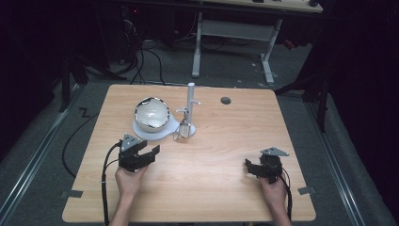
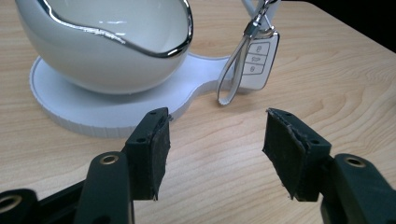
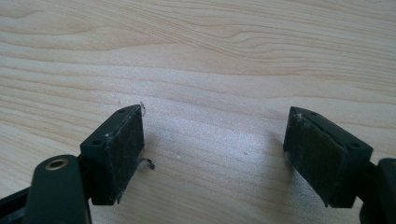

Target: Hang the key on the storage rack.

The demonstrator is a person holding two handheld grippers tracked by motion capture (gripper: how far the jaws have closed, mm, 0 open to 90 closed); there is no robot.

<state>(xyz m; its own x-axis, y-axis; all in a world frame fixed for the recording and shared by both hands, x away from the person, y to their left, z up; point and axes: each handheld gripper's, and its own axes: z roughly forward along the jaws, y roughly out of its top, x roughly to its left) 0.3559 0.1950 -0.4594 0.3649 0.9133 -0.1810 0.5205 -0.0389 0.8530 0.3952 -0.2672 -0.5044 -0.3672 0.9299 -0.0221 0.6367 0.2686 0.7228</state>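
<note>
The key fob (image 2: 258, 58) is hanging just ahead of your left hand-held gripper (image 2: 215, 135), a little to the right of the line between its jaws, and you are not touching it. It is dangling by a metal clip (image 2: 256, 25), with a pale strap loop (image 2: 232, 70) drooping beside it down to the surface (image 2: 327, 93). You are holding the left hand-held gripper released, its black jaws standing apart with nothing but bare wood between them. Ahead of its left jaw, a glossy white bowl (image 2: 102, 42) with a silver rim is sitting on a white base plate (image 2: 70, 109), whose edge is lying just beyond that jaw's tip. In the high view, the fob is hanging on a white stand (image 1: 191, 101) just beside the bowl. Well apart from all that, you are resting your right hand-held gripper (image 3: 212, 149) near the surface, jaws parted and empty.
</note>
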